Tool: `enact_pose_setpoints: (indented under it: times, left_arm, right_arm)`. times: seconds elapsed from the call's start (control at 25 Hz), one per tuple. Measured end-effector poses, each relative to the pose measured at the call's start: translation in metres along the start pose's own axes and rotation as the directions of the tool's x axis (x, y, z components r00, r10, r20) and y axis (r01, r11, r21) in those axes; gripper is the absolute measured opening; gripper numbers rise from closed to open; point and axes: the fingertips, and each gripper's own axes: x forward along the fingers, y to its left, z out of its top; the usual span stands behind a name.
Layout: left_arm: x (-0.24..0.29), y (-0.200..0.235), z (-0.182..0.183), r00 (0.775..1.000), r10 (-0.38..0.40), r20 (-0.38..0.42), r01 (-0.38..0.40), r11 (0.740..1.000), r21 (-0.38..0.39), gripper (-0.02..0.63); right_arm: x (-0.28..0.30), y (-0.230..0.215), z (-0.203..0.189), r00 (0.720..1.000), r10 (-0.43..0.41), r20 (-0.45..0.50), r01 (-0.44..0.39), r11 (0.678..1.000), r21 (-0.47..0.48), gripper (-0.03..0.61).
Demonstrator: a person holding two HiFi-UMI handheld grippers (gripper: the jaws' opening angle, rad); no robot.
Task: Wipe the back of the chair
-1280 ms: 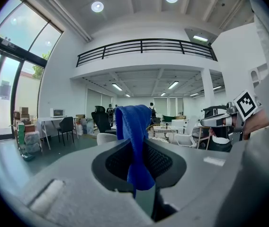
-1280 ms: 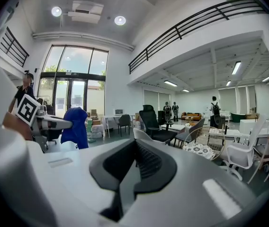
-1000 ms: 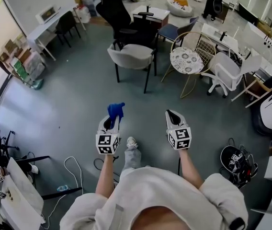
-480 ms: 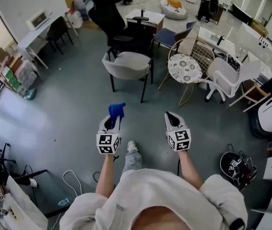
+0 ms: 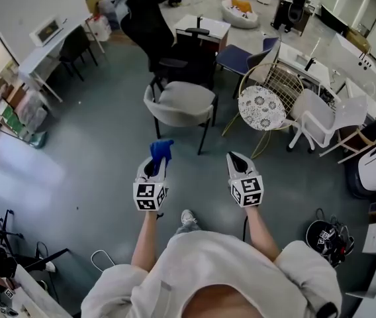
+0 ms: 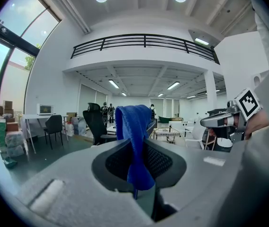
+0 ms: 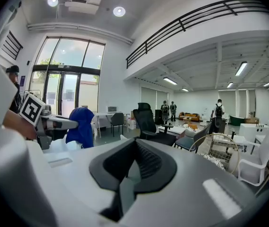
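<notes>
A grey padded chair [image 5: 180, 103] on black legs stands on the floor ahead of me, its curved back turned toward me. My left gripper [image 5: 156, 165] is shut on a blue cloth [image 5: 161, 150], which sticks up out of the jaws; in the left gripper view the blue cloth [image 6: 133, 141] hangs over the left gripper [image 6: 141, 186]. My right gripper [image 5: 236, 158] is held level beside it, shut with nothing in it. The right gripper [image 7: 129, 176] also shows shut in its own view, with the blue cloth [image 7: 80, 126] off to its left. Both grippers are well short of the chair.
A black office chair [image 5: 145, 25] stands behind the grey one. A gold wire chair with a round patterned cushion [image 5: 262, 106] and a white swivel chair [image 5: 324, 119] are to the right. Desks [image 5: 54, 42] line the left wall. A helmet [image 5: 324, 234] lies on the floor at right.
The grey chair and the furniture around it have shifted down and closer in the head view as I walk forward. Both grippers keep the same pose, the cloth still held.
</notes>
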Motion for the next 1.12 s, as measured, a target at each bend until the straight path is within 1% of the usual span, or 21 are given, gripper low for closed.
enact_pose_setpoints:
  times: [0.2, 0.36, 0.68, 0.88, 1.12]
  left_arm:
    - [0.044, 0.036, 0.01, 1.0, -0.01, -0.001, 0.01, 1.0, 0.001, 0.058]
    - [0.071, 0.053, 0.014, 1.0, -0.024, 0.001, 0.024, 1.0, 0.003, 0.058]
    - [0.103, 0.083, 0.014, 0.999, -0.032, -0.012, 0.032, 0.999, 0.005, 0.058]
    - [0.106, 0.088, 0.006, 0.999, -0.012, -0.033, 0.012, 1.0, 0.004, 0.058]
    - [0.112, 0.088, 0.0, 0.998, 0.035, -0.054, -0.035, 0.999, -0.004, 0.058]
  right_arm:
    - [0.048, -0.009, 0.011, 1.0, -0.012, -0.011, 0.012, 1.0, -0.002, 0.0]
    - [0.077, -0.017, 0.013, 1.0, -0.019, -0.021, 0.019, 1.0, -0.003, 0.0]
    - [0.121, -0.015, 0.013, 0.999, -0.005, -0.047, 0.005, 1.0, -0.003, 0.0]
    - [0.128, -0.013, 0.002, 0.997, 0.023, -0.07, -0.023, 1.0, 0.0, 0.0]
    - [0.142, -0.022, -0.007, 0.992, 0.094, -0.087, -0.095, 0.995, -0.007, 0.0]
